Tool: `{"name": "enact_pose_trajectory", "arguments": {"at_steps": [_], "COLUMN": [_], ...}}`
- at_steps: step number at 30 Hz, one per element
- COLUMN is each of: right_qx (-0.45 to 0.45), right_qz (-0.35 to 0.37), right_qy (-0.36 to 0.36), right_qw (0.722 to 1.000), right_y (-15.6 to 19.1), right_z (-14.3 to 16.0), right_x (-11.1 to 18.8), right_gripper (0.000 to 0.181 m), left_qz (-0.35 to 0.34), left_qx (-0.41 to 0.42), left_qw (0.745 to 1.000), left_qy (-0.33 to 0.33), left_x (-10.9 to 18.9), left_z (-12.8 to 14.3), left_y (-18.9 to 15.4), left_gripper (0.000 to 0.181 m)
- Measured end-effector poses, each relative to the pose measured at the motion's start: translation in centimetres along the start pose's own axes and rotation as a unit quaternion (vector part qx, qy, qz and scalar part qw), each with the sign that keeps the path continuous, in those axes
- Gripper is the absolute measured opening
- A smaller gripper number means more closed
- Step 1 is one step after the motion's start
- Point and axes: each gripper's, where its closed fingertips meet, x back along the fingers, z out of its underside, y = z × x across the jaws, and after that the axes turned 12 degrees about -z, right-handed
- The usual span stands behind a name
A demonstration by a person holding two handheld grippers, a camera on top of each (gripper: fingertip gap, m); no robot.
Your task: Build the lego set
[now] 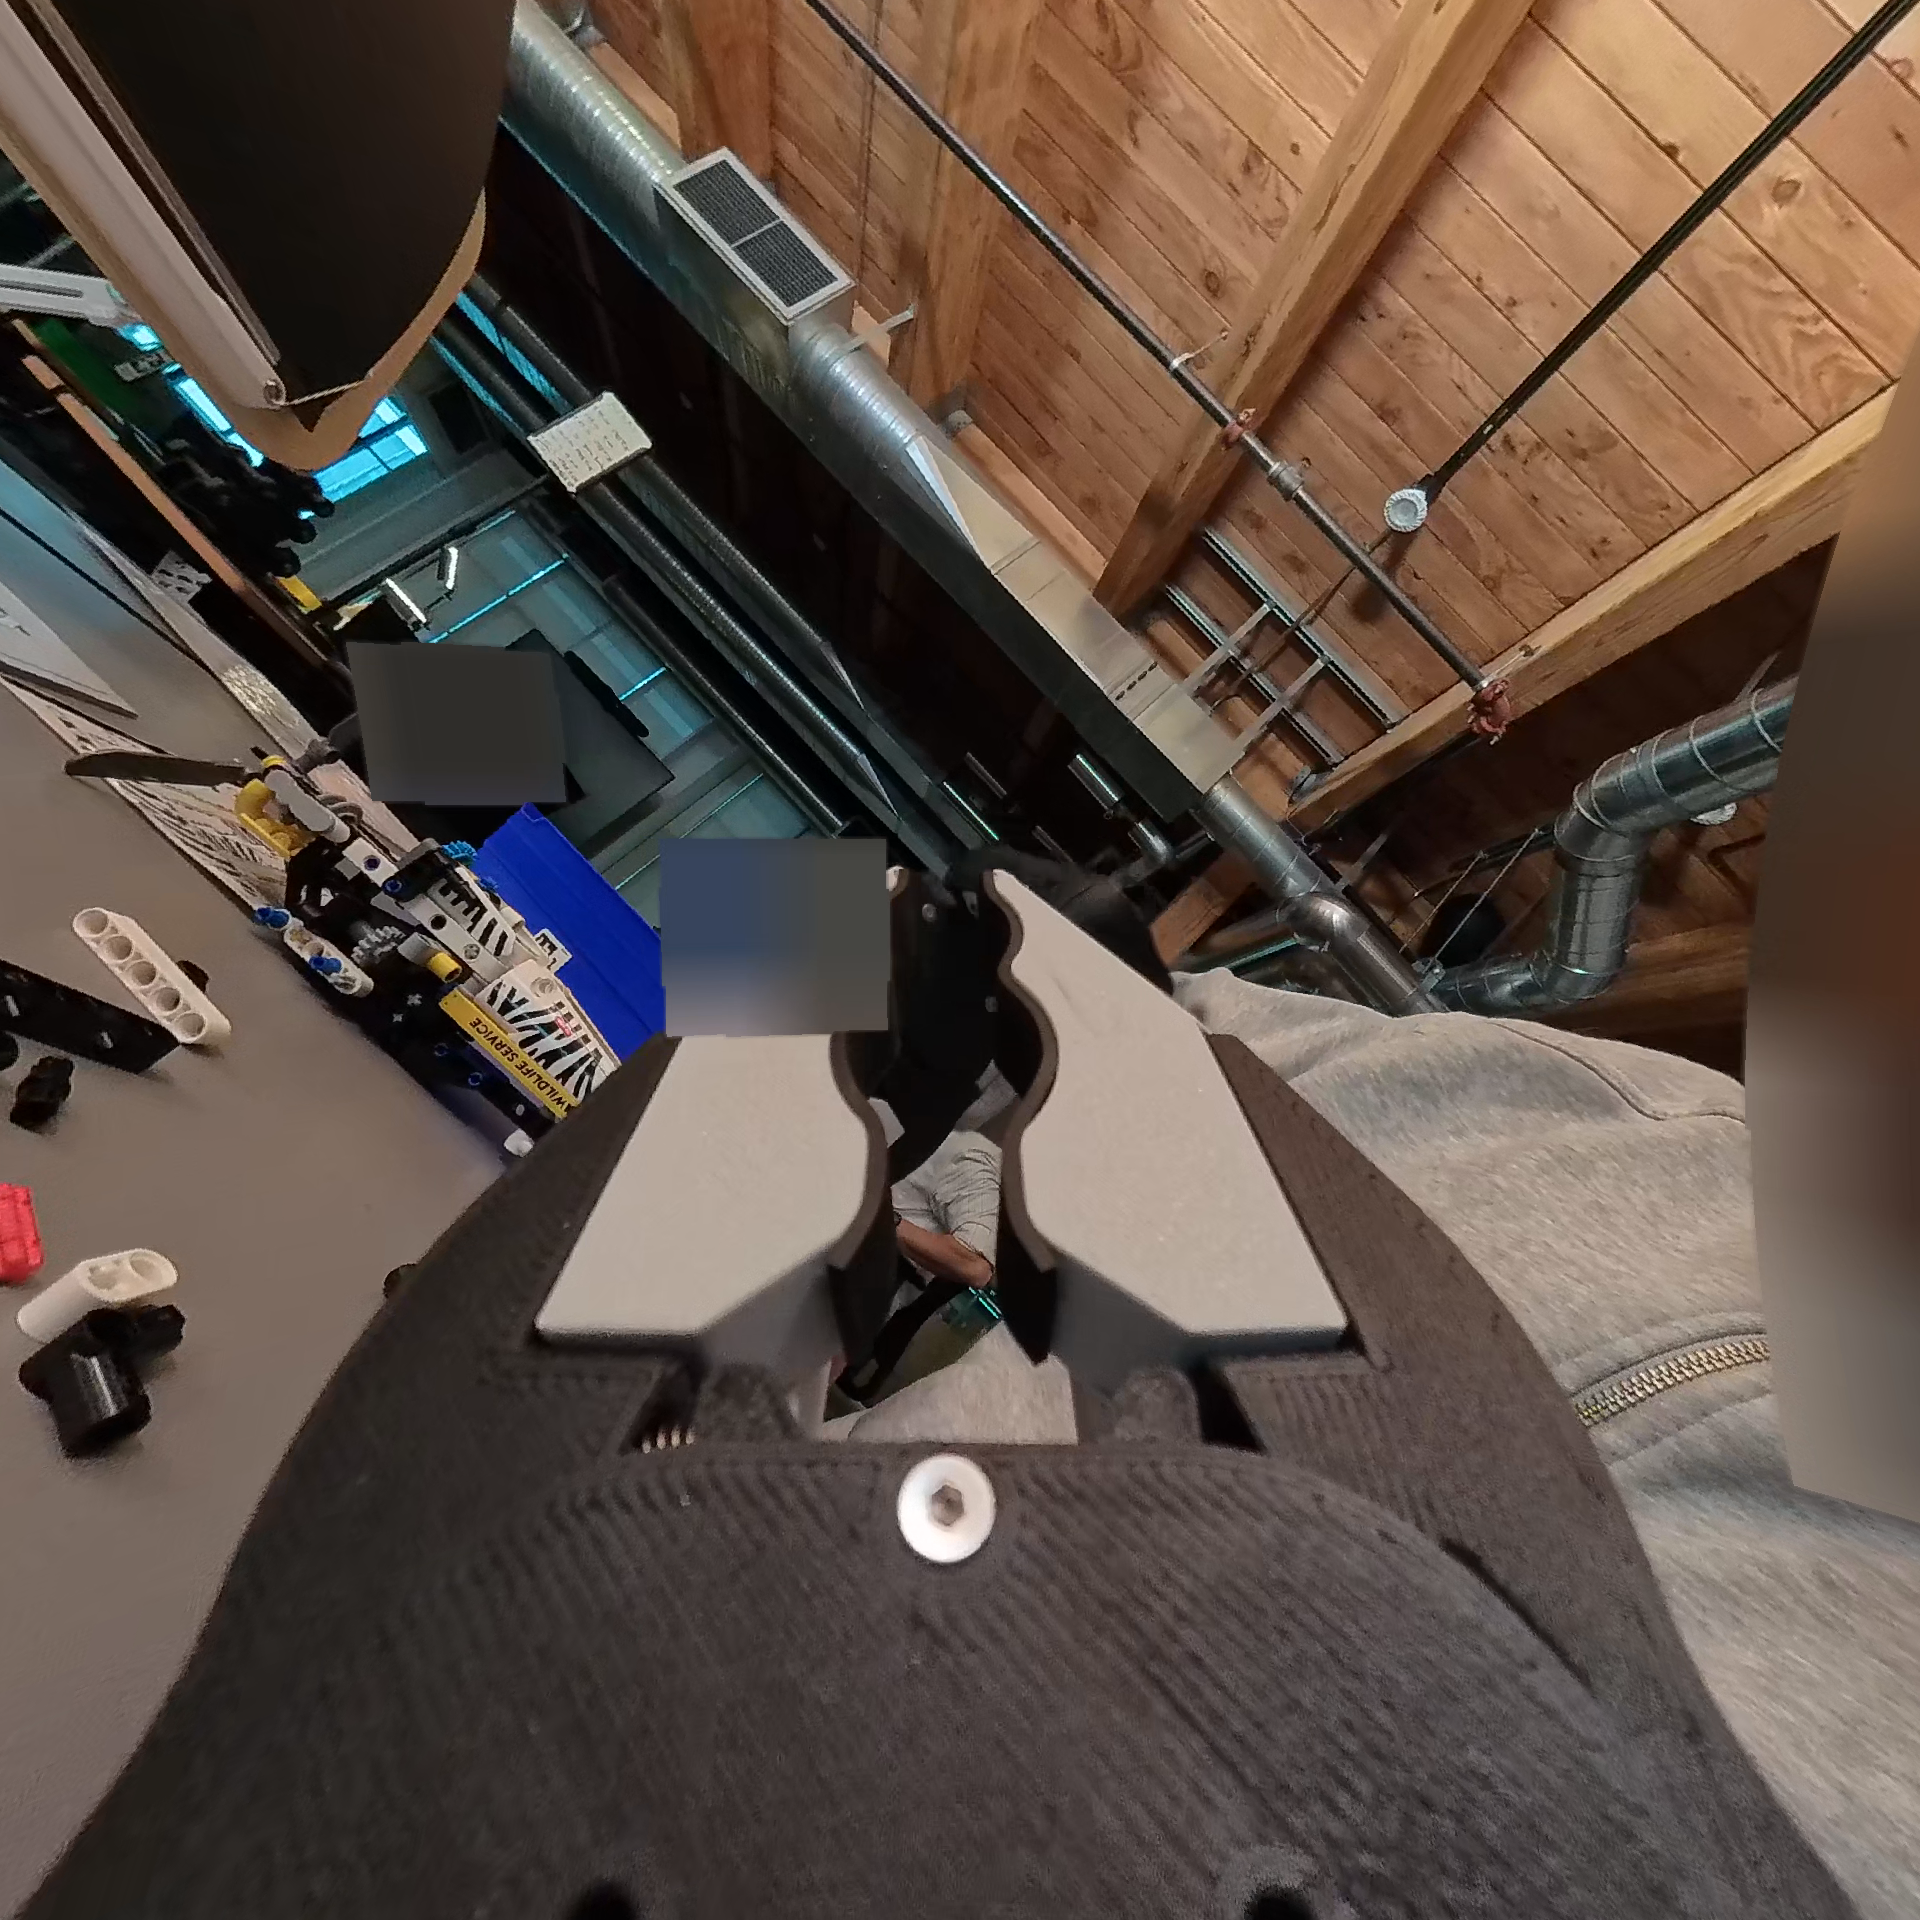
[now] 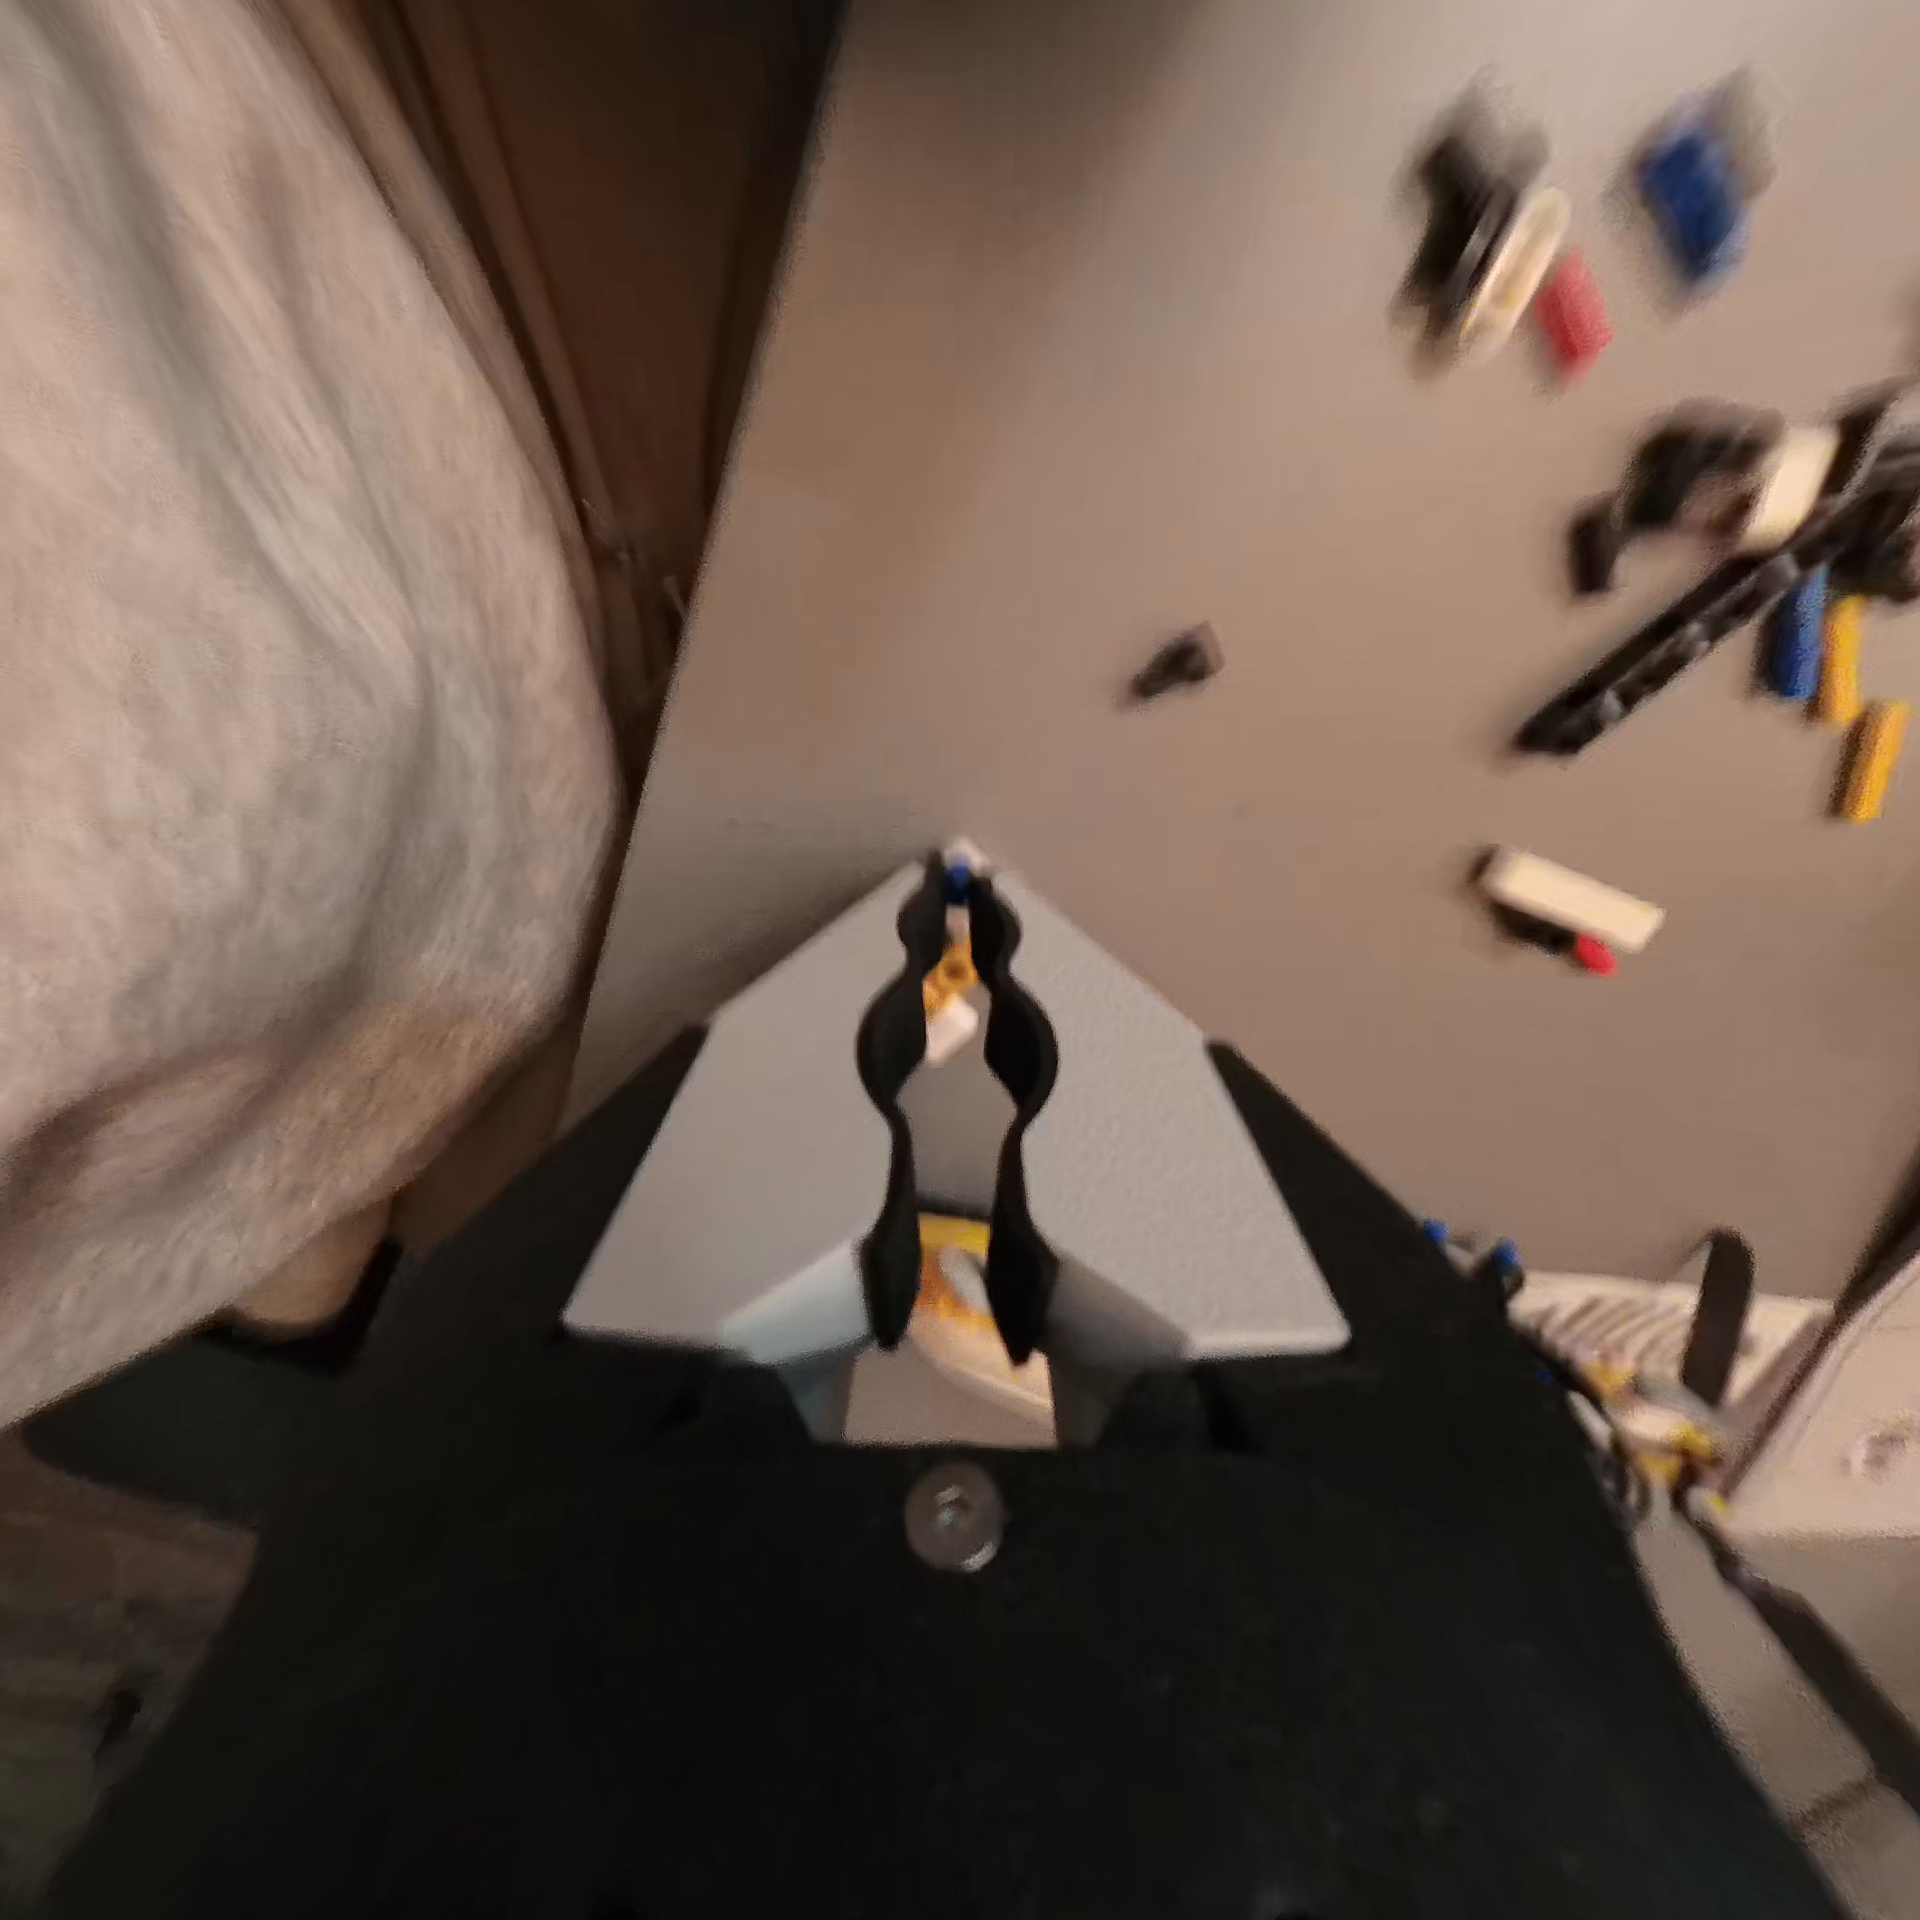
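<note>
Left gripper: the left gripper is tilted up off the desk toward the wooden ceiling; its fingers stand apart with a clear gap, gripping nothing; a black piece shows through the gap, too unclear to name
Right gripper: the right gripper has its fingers clamped on a small lego assembly of blue, yellow and white bits, held above the grey desk; the view is blurred
Lego model: the part-built model with zebra-striped panels stands toward the desk's far edge in the left wrist view, beside a blue bin
Loose pieces: a white holed beam, a black beam, a red piece and a black connector lie scattered on the desk
Person: a grey zipped sweatshirt sits at the desk's near edge
</note>
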Motion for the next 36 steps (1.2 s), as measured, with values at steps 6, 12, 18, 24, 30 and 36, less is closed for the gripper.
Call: {"name": "enact_pose_trajectory", "arguments": {"at_steps": [6, 12, 18, 24, 30, 36], "right_qx": [-0.010, -0.029, -0.046, -0.108, -0.043, -0.068], "right_qz": [0.017, -0.002, 0.041, 0.176, 0.407, 0.442], "right_qy": [-0.021, -0.026, -0.137, -0.381, -0.426, -0.476], "right_qw": [1.000, 0.999, 0.989, 0.901, 0.806, 0.757], "right_y": [-0.1, -0.2, -0.6, -2.2, -0.7, 0.5], "right_z": [-0.6, -0.7, -2.3, -2.9, -1.8, -1.3], "right_x": [0.0, 0.1, 2.4, 10.4, 13.9, 15.7], "right_gripper": [0.002, 0.003, 0.003, 0.003, 0.002, 0.002], "left_qz": [0.002, 0.004, 0.001, -0.032, -0.049, -0.080], "left_qx": [0.005, 0.005, -0.010, -0.089, -0.035, -0.190], "left_qw": [1.000, 1.000, 1.000, 0.995, 0.997, 0.977], "left_qy": [-0.001, -0.001, -0.009, -0.010, 0.049, 0.046], "left_x": [0.0, 0.1, 0.2, -0.9, -5.0, -7.5], "left_z": [-0.1, -0.1, -0.3, 0.9, 5.0, 7.0], "left_y": [0.0, 0.0, -0.1, -0.3, 0.2, 0.1], "left_gripper": [0.010, 0.010, 0.017, 0.024, 0.028, 0.037]}}
